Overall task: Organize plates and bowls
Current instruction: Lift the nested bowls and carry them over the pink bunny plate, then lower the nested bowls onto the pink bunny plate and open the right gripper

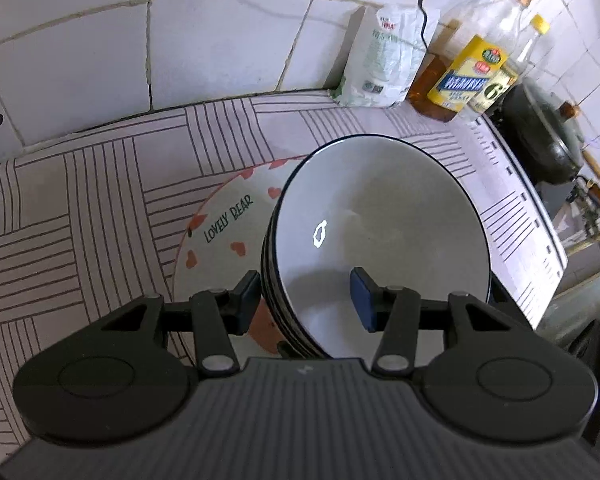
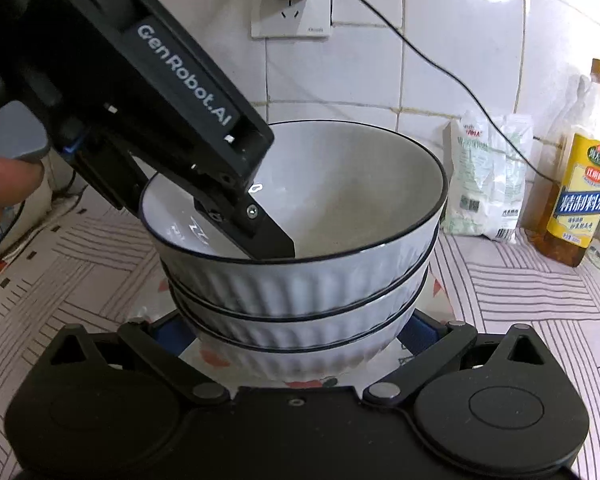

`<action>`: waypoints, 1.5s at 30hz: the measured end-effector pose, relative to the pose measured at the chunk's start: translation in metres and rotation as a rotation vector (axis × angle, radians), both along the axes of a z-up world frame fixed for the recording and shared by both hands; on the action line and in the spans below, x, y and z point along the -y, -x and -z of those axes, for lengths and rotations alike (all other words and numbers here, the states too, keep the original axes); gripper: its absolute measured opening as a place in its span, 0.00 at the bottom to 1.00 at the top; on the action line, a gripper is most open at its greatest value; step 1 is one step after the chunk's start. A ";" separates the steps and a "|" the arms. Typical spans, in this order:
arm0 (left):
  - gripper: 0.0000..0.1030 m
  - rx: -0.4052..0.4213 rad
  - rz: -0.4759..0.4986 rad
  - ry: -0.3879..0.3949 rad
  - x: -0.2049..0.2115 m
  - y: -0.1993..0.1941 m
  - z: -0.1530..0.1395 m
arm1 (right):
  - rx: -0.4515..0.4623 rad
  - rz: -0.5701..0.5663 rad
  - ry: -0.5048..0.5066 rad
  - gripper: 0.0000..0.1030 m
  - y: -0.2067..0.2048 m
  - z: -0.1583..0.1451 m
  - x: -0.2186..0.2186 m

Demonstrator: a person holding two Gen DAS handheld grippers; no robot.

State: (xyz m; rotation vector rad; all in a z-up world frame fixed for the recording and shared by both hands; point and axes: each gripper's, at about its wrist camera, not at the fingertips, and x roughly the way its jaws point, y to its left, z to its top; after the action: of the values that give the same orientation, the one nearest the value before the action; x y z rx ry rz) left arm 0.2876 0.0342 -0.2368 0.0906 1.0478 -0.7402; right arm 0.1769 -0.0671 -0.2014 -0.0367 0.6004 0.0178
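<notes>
1. Left wrist view: your left hand-held gripper [image 1: 304,300] straddles the near left rim of the top bowl [image 1: 384,216], one finger outside the stack wall, the other inside the bowl. Whether the pads press the wall, you cannot tell from here; the gap looks wider than the rim.
2. The bowl stack [image 1: 278,312] is white with dark rims and sits on a plate [image 1: 224,220] lettered "LOVELY BEAR" with pink hearts. The plate lies on the table [image 1: 80,216], which carries a line-patterned cover.
3. Far right, against the tiled wall [image 1: 100,40]: a white bag [image 1: 384,60], then oil bottles [image 1: 472,72], then a dark lidded pot [image 1: 540,136] beyond the table's right end.
4. Right wrist view: three ribbed white bowls [image 2: 300,280] nest in one stack at centre, upright, on the heart-printed plate [image 2: 308,382].
5. Your right hand-held gripper [image 2: 296,340] has its jaws spread on either side of the lowest bowl; the pads are hidden behind it, so you cannot tell whether they touch.
6. The left hand-held gripper [image 2: 260,236] comes in from the upper left, tilted down, one finger inside the top bowl at its near left rim.
7. A fingertip [image 2: 4,188] shows at the left edge.
8. Far right: the bag [image 2: 484,176] and a yellow-labelled bottle [image 2: 580,184]; a wall socket [image 2: 292,4] with a plug sits above the bowls.
</notes>
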 end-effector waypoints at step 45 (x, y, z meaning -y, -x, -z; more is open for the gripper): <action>0.90 0.258 -0.100 0.011 -0.061 0.140 -0.131 | -0.052 0.225 -0.120 1.00 0.131 -0.118 0.015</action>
State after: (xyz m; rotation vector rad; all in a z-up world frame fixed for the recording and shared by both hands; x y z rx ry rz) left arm 0.1479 0.0956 -0.1055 0.1200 0.7959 -0.6246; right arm 0.0463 -0.0823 -0.0838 0.1478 0.6516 -0.1642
